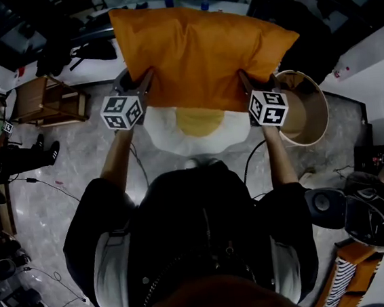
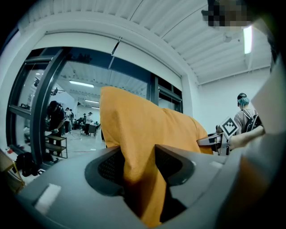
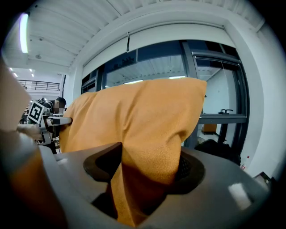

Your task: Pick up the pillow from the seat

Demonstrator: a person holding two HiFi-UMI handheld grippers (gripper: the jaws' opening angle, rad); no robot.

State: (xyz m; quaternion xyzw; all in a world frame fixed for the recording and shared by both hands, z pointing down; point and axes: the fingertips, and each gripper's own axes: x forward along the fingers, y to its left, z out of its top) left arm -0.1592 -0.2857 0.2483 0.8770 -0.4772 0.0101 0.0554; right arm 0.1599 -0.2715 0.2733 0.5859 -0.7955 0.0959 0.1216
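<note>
Aloft, plump pebbly orange pillow (image 1: 195, 53), tight within left tool (image 1: 146, 79) and right tool (image 1: 243, 77).

We held the orange pillow (image 1: 198, 53) up, the left gripper (image 1: 145, 83) clamped on the pillow's lower left edge and the right gripper (image 1: 247, 82) on its lower right edge. Just below the pillow lay a white, yellow-centred egg-shaped cushion (image 1: 196, 125). A round tan tub (image 1: 306, 107) stood beside the pillow's lower right corner, and a wooden stool (image 1: 46, 100) stood well left of the pillow, on the marble floor (image 1: 77, 168).
</note>
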